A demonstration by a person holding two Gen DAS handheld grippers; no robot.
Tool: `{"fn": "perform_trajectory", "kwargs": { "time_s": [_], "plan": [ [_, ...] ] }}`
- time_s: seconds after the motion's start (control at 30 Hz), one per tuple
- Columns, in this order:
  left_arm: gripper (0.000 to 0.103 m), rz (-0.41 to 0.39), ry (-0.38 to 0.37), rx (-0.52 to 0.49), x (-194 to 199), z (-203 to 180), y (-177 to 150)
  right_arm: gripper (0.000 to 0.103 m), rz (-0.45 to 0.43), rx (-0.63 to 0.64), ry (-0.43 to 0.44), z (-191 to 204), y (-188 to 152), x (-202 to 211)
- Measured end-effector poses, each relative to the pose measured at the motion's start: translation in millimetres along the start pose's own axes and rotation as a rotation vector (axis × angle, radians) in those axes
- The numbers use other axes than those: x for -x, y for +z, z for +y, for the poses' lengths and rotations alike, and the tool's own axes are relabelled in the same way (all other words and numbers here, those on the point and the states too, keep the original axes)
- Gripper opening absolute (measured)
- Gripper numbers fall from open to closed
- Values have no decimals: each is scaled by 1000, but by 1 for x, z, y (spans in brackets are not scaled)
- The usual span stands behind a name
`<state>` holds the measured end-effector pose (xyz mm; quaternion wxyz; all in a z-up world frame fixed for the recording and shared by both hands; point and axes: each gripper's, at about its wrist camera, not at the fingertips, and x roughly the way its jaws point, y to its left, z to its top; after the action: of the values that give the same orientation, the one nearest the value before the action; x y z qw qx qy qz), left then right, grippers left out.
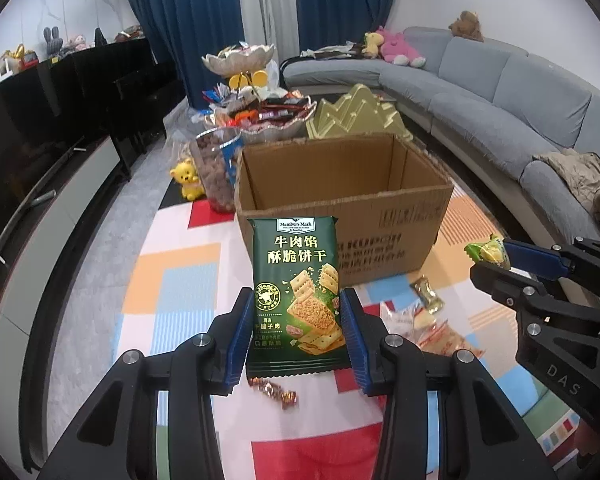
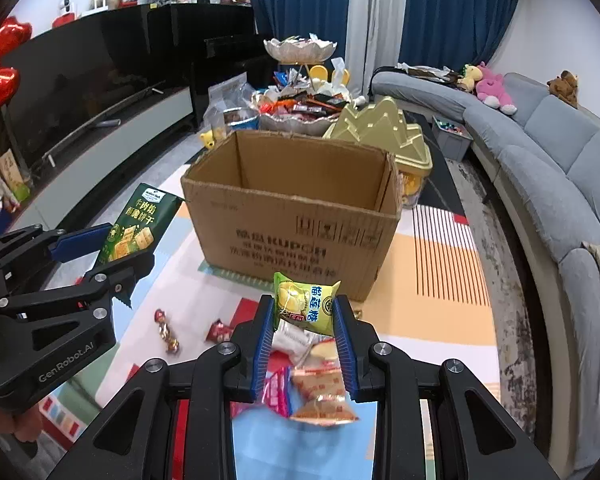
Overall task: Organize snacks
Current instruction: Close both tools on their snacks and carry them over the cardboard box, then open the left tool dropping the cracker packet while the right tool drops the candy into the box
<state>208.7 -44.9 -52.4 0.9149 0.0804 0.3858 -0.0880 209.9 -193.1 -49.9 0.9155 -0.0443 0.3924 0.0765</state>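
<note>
The left gripper (image 1: 296,324) is clamped on a dark green foil packet of beef-filled crackers (image 1: 296,292), which stands upright between its blue ribbed pads (image 1: 240,332), held by its lower half. The right gripper (image 2: 305,320) is closed on a small yellow-green durian candy sachet (image 2: 305,304), pinched between its fingertips. Both tools are raised above a colourful patterned play mat (image 1: 172,280). Just ahead of both stands an open brown corrugated cardboard box (image 2: 296,236), whose visible inner walls are bare. Below the right gripper lie loose wrapped snacks (image 2: 320,392) on the mat; small red-gold wrapped candies (image 1: 274,390) lie below the left one. Beyond the box stands a tiered silver dish piled with sweets (image 1: 260,116).
</note>
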Motion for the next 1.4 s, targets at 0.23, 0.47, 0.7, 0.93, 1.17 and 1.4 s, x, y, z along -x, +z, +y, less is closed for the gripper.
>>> {"fn": "perform_trajectory", "kwargs": {
  "time_s": [0.23, 0.47, 0.7, 0.93, 1.17, 1.4],
  "plan": [
    [42, -30, 6, -2, -2, 3, 25, 31, -50, -1, -5, -4, 23, 4],
    [43, -58, 22, -6, -7, 8, 48, 31, -93, -2, -17, -6, 48, 4],
    [43, -74, 35, 8, -15, 13, 68, 31, -118, -25, -30, -12, 66, 1],
    [43, -75, 36, 27, -25, 13, 83, 31, -122, -60, -31, -16, 84, -8],
    [43, -47, 25, 31, -43, 14, 94, 31, -109, -84, -40, -19, 99, -25],
    [43, -30, 22, 31, -58, 17, 108, 31, -93, -97, -53, -25, 115, -43]
  ]
}}
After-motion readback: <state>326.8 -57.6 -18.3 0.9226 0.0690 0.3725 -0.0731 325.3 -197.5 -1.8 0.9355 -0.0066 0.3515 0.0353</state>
